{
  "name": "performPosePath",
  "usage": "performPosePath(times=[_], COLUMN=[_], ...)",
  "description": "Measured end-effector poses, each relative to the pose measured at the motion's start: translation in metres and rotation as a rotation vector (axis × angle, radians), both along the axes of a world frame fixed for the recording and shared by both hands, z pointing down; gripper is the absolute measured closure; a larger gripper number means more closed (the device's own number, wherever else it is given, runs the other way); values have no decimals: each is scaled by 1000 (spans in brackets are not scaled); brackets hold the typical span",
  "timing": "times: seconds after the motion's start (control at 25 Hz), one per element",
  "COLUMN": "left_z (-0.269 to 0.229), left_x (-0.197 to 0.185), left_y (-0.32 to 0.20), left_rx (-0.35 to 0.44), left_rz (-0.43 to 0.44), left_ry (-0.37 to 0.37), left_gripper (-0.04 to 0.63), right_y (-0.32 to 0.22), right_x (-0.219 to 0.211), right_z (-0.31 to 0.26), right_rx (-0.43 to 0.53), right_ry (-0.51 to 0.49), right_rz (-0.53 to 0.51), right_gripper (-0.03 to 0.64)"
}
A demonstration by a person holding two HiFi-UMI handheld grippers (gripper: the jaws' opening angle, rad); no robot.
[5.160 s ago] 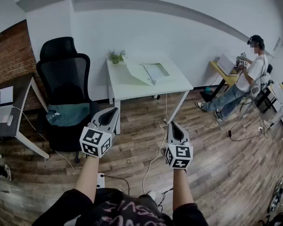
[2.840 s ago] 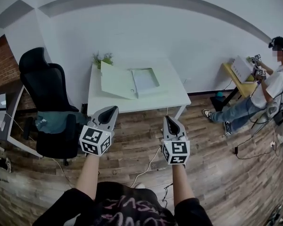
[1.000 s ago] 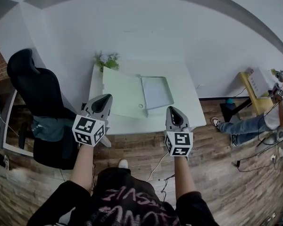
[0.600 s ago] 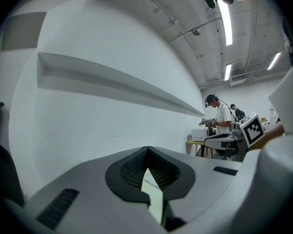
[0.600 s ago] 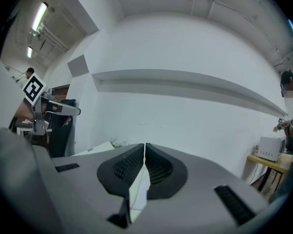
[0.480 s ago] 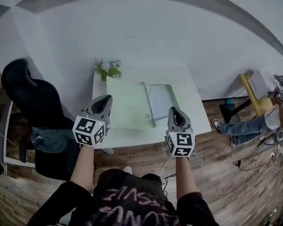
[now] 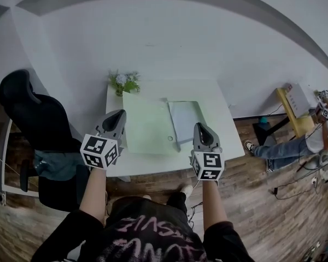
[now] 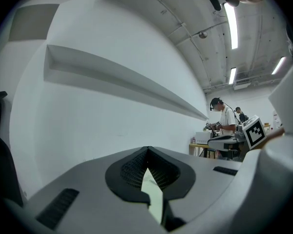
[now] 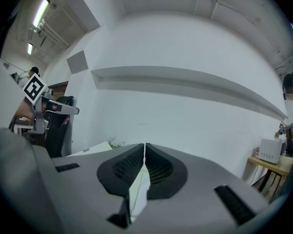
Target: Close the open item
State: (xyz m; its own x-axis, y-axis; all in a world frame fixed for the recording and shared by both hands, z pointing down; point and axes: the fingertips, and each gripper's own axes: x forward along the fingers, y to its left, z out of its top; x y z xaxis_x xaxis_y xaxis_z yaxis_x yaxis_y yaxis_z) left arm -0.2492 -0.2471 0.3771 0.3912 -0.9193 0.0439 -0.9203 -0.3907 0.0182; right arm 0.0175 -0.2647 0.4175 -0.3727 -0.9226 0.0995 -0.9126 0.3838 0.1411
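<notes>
Your left gripper (image 7: 119,114) and right gripper (image 7: 199,126) each have jaws pressed together on nothing, above the near edge of the white table (image 7: 220,131). The open pale green case (image 7: 147,121) lies flat just ahead, between the two tips.

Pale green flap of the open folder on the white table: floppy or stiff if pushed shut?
Probably stiff: the pale green flap shows flat, with straight edges and no sag. It looks thin, so likely light. It should swing on its fold beside the shallow tray rather than slide.
</notes>
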Motion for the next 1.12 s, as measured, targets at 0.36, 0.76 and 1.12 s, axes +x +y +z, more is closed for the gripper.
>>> performPosePath(times=[0.36, 0.76, 1.12], left_z=[22, 57, 119], left_x=[-14, -39, -60], left_y=[-8, -7, 3], left_rx=[-46, -107, -231], left_rz=[-72, -151, -187], left_ry=[-23, -28, -16], left_gripper=[581, 581, 580], right_y=[-22, -44, -52], right_x=[1, -16, -51], right_z=[19, 34, 69], right_rx=[-39, -74, -142], right_ry=[-11, 8, 47], right_rz=[-32, -93, -174], right_gripper=[591, 591, 591])
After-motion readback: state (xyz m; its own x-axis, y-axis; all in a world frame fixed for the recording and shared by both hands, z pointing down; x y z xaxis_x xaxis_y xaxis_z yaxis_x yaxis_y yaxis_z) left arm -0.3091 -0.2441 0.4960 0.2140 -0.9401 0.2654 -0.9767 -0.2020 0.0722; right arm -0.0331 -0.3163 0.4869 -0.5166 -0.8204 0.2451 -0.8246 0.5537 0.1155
